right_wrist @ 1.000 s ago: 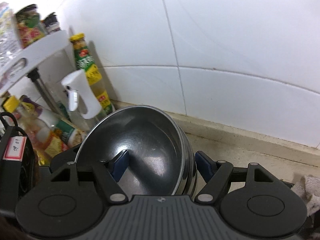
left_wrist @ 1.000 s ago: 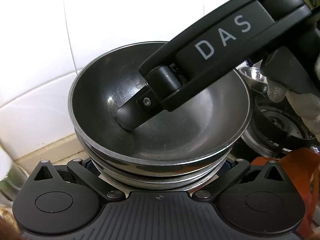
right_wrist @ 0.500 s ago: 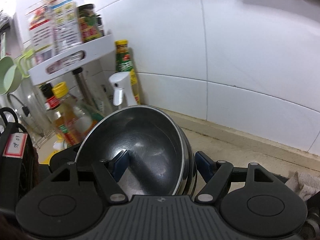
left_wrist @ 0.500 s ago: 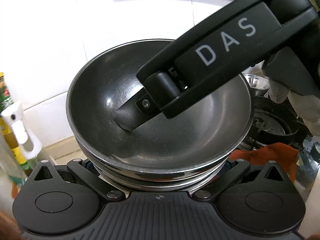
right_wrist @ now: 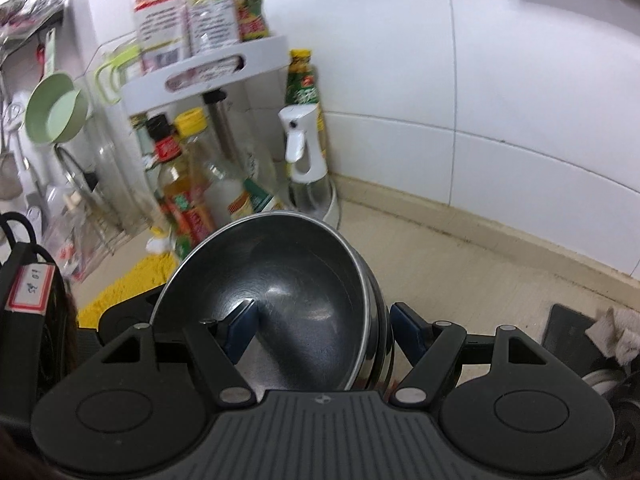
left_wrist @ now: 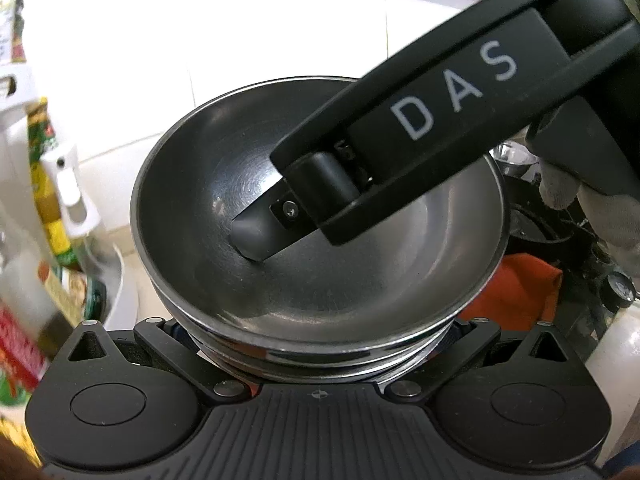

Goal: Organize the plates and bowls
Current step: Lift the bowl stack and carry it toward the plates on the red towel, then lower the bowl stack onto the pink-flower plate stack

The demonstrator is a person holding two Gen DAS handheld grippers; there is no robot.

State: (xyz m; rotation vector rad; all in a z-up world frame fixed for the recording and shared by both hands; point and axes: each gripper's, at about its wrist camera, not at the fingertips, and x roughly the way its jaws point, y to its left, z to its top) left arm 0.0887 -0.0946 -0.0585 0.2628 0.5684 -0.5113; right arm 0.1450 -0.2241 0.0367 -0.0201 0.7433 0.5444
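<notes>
A stack of steel bowls [left_wrist: 316, 280] hangs in the air between both grippers. My left gripper [left_wrist: 316, 332] is shut on the stack's lower part; the bowls hide its fingertips. In the left wrist view the right gripper's arm, marked DAS [left_wrist: 440, 120], reaches in from the upper right, and one of its fingers [left_wrist: 260, 236] lies inside the top bowl. In the right wrist view my right gripper [right_wrist: 320, 312] is shut on the wall of the stack of bowls [right_wrist: 304, 280], with one blue pad [right_wrist: 240, 328] inside and the other finger [right_wrist: 408, 336] outside.
A white two-tier rack [right_wrist: 208, 68] with bottles and jars stands at the left by the tiled wall, with a white spray bottle [right_wrist: 300, 144] next to it. A yellow mat [right_wrist: 128, 292] lies below it. Beige counter [right_wrist: 460, 272] stretches right. An orange cloth [left_wrist: 516, 292] lies behind the bowls.
Both grippers have carried the stack leftward along the wall. The rack and bottles have come into view at the left. The grip on the bowls looks the same.
</notes>
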